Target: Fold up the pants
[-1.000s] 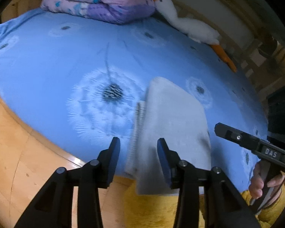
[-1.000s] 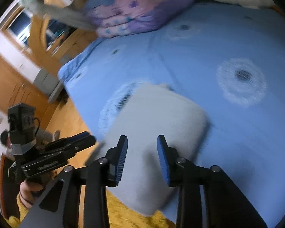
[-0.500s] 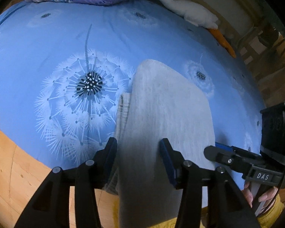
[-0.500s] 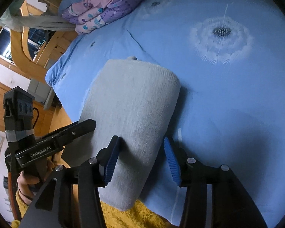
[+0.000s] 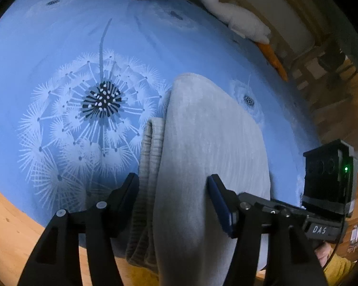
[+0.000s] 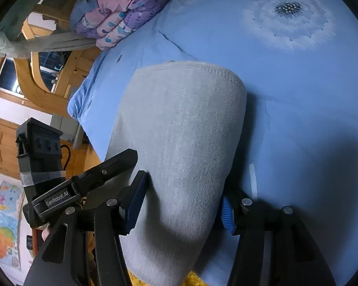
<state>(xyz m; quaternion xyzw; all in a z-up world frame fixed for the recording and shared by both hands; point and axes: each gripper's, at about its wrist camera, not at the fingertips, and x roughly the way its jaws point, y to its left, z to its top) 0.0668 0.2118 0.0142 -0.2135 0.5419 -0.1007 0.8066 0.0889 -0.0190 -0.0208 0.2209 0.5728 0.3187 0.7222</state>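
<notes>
The folded grey pants [image 5: 210,138] lie on the blue dandelion bedsheet [image 5: 59,47], with their near end hanging over the bed's front edge. The ribbed waistband [image 5: 148,162] shows along their left side. My left gripper [image 5: 173,194] is open, its fingers straddling the pants' near left part. My right gripper [image 6: 183,202] is open and straddles the pants [image 6: 183,124] at their near right part. Each gripper also shows in the other's view, the right one [image 5: 286,212] and the left one [image 6: 88,186].
A folded purple quilt [image 6: 121,16] and a white plush goose [image 5: 236,16] lie at the far side of the bed. The wooden bed rail [image 5: 9,226] runs along the near edge. Wooden furniture [image 6: 43,81] stands at the left.
Both grippers have moved forward and down onto the pants and opened wider, so their fingers now straddle the fabric. The pants have stayed in place.
</notes>
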